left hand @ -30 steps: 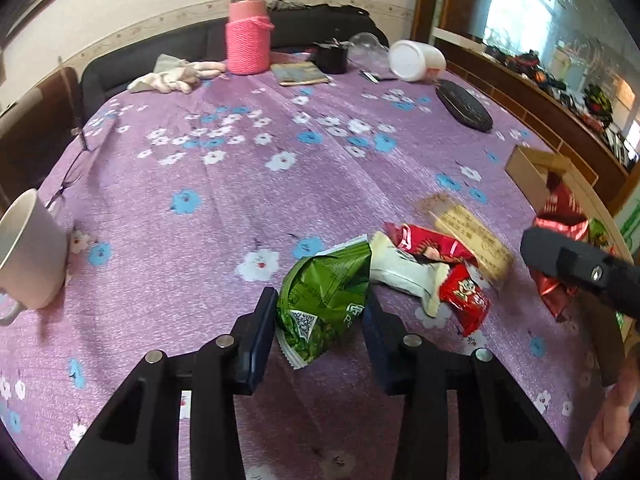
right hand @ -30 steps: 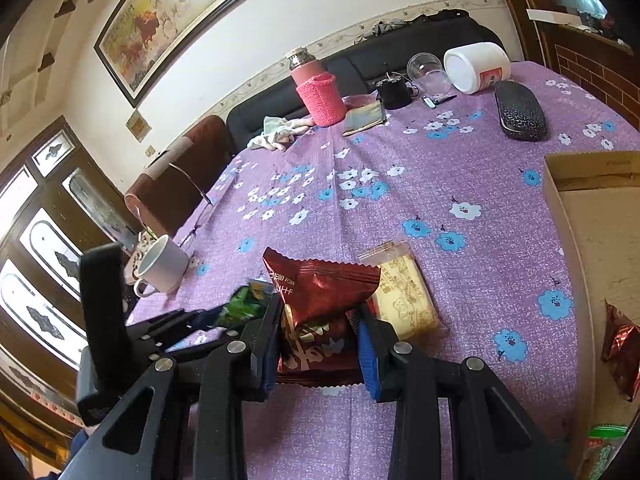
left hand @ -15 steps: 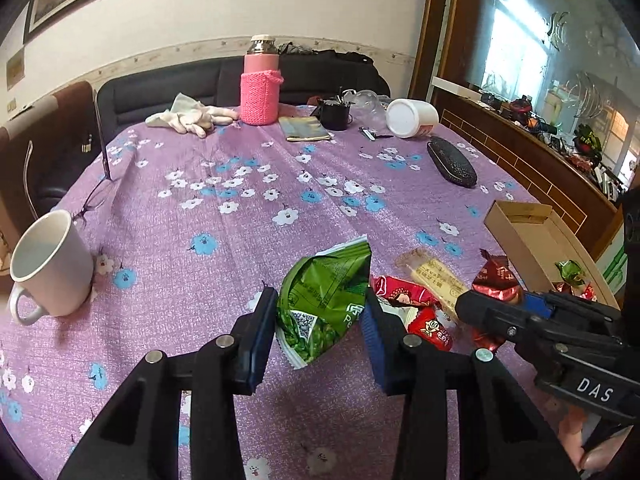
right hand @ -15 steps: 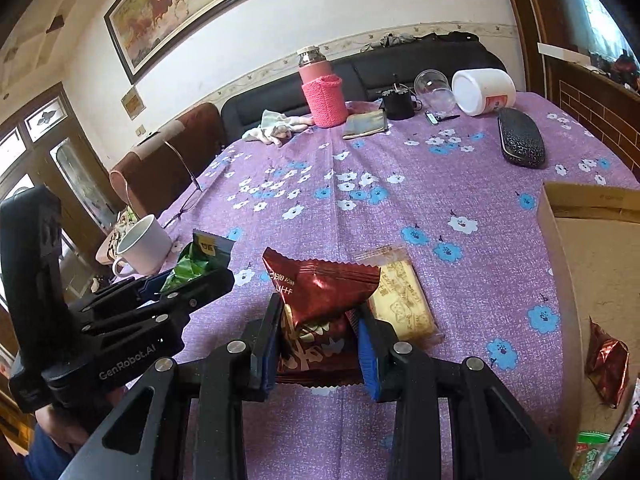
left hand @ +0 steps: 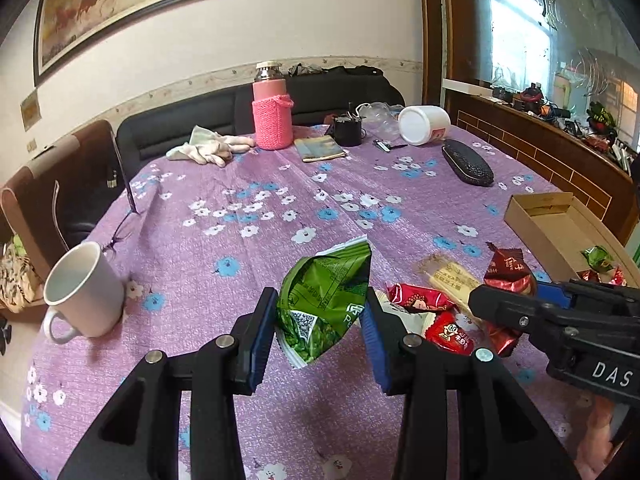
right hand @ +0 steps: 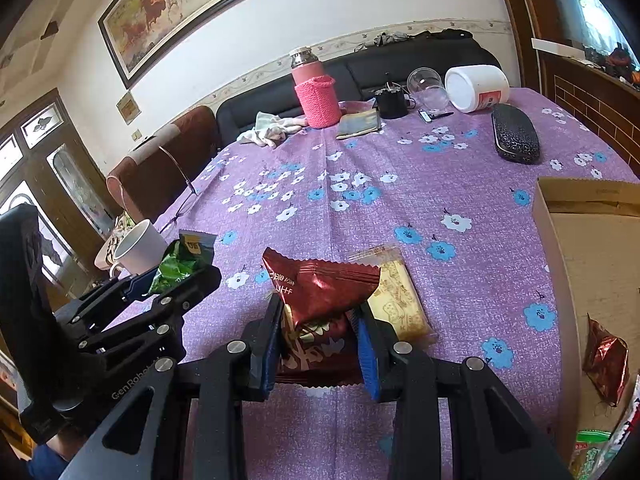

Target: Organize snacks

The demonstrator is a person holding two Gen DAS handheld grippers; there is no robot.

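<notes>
Item: left gripper, jaws clamped on a green packet, crinkled glossy film with a serrated top, held clear of the purple flowered tablecloth.

Item: right gripper, jaws clamped on a dark red packet, foil-like, zigzag-edged, just above a flat pale yellow packet.

Destination, judged: cardboard box, open, matte, at the table's right edge, some snacks already inside.

Handling advice: carry each packet over the box wall before releasing; grip firmly, since slick film could slip.

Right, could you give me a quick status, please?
Left gripper shut on green packet. Right gripper shut on dark red packet. Cardboard box open, nothing blocking.
</notes>
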